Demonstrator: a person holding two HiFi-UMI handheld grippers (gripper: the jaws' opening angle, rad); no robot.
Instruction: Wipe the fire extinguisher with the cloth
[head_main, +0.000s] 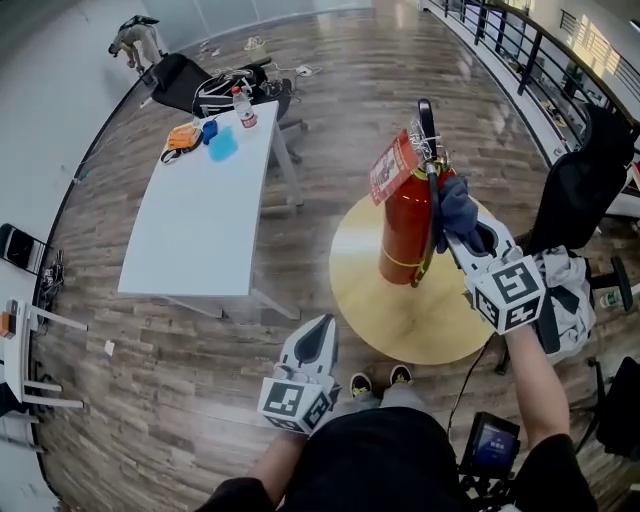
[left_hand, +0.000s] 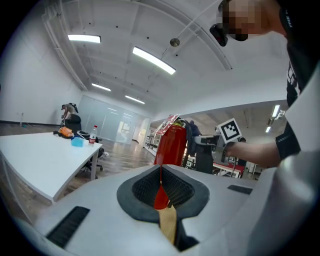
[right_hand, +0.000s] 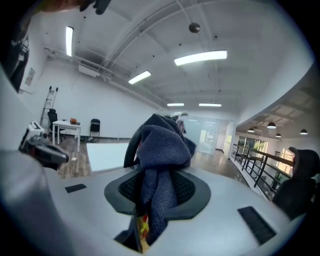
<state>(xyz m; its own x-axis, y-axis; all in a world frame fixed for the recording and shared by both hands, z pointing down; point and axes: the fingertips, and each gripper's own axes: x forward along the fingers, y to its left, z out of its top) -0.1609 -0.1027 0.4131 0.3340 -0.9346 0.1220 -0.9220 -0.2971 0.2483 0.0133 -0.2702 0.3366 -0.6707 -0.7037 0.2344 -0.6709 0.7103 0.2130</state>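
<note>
The red fire extinguisher (head_main: 403, 232) stands on the round yellow table (head_main: 400, 322), right of the long white table (head_main: 200, 215); a red tag hangs at its top left and a black hose runs down its right side; the right gripper (head_main: 464, 226) reaches in from the near right, its fingers clamped on the dark blue cloth (head_main: 457, 206), which bunches out past the tips and lies against the extinguisher's upper right, by the hose; the left gripper (head_main: 319, 338) hangs low on the near left, well apart from the extinguisher, its fingers together with nothing between them.
</note>
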